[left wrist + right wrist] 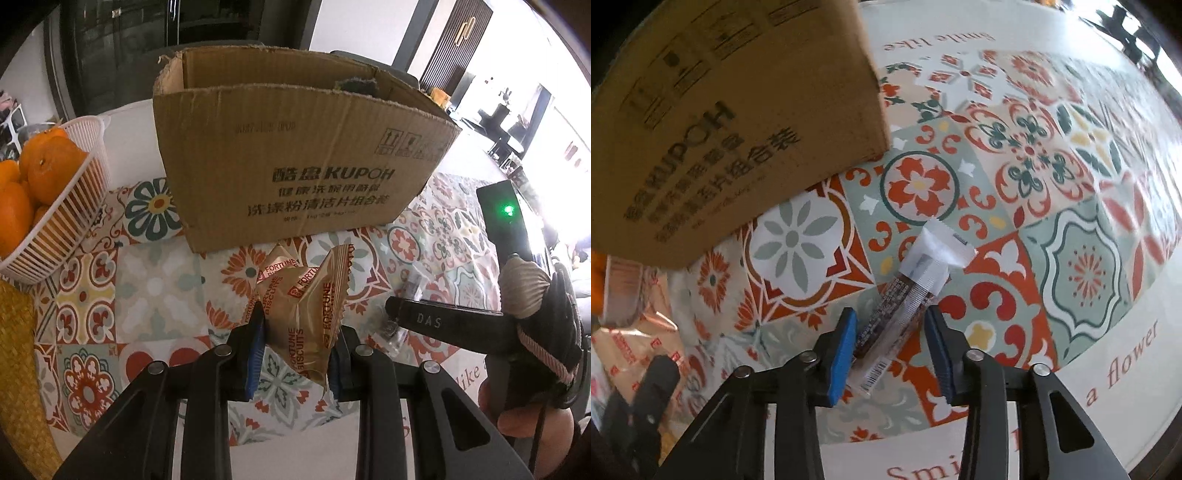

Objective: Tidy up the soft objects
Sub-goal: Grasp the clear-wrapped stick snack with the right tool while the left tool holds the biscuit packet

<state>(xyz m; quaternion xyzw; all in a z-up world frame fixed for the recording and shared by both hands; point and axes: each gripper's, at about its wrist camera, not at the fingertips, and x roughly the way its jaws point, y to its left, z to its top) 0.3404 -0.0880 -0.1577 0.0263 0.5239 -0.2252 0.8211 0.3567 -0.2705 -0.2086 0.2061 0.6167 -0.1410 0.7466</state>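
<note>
Now we hold two grippers over the patterned surface (1071,177), and each one has its own job. Our left gripper (297,352) is clamped on a crumpled brown biscuit packet (303,314); the blue pads press its lower part from both sides, so the packet stands up between the fingers and is lifted off the surface, just in front of the cardboard box (295,155). We judge that this packet is meant to go into the box, because the box is open at the top and stands directly ahead. Our right gripper (892,349) points almost straight down over a long snack bar (905,306) in a clear and white wrapper, which lies flat on the surface near the corner of the box. The bar lies at a slant between the two pads; the left pad is very close to it, the right pad is clearly apart from it, so the jaws stand partly apart and do not squeeze it yet. They straddle the narrow side of the bar, which should give a firm hold on a soft wrapper. At the left, a white basket (85,177) with oranges (44,173) stands apart from all this.
</note>
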